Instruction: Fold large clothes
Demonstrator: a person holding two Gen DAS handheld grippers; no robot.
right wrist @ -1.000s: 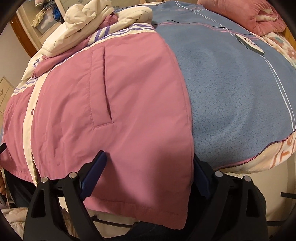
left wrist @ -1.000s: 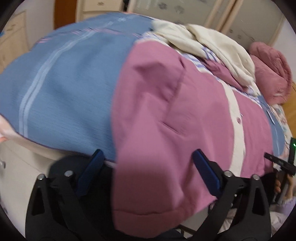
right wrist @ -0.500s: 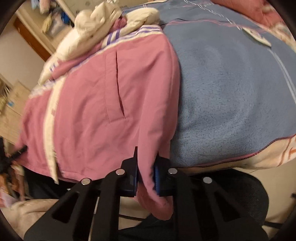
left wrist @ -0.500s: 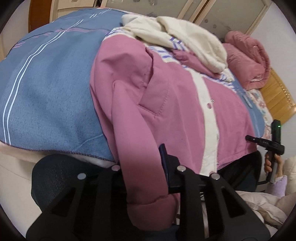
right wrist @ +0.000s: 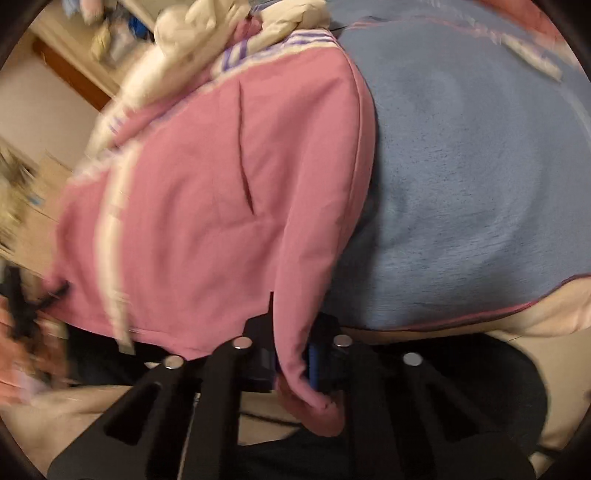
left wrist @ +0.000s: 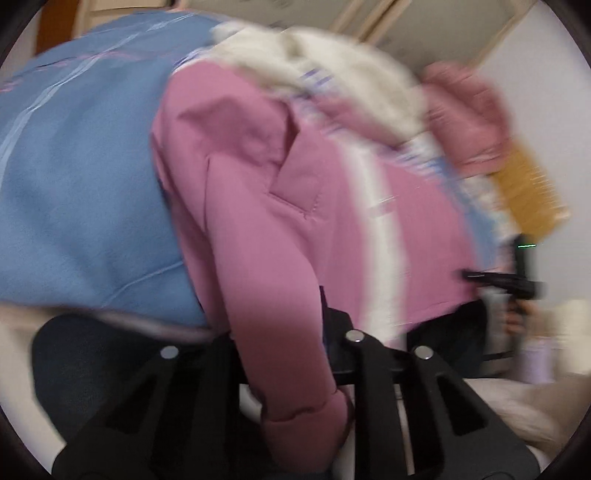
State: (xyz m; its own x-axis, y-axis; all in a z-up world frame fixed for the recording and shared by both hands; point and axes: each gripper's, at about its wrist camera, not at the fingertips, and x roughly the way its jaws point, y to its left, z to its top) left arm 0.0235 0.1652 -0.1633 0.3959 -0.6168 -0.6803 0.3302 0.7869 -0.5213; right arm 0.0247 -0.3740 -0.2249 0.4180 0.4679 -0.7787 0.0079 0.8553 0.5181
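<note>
Both claws have just been closing on the pink jacket: left claw pinches one hem corner, right claw the other. Prob bc w/ both bottom corners held, it folds up evenly over the bed.

Bed cover: blue fleece blanket with pale stripes, spread wide.
Behind: pale panelled wardrobe doors, light wood frames.
Side: woven yellow-brown wooden headboard.
Wall: plain white.
Focus: blurred throughout.
</note>
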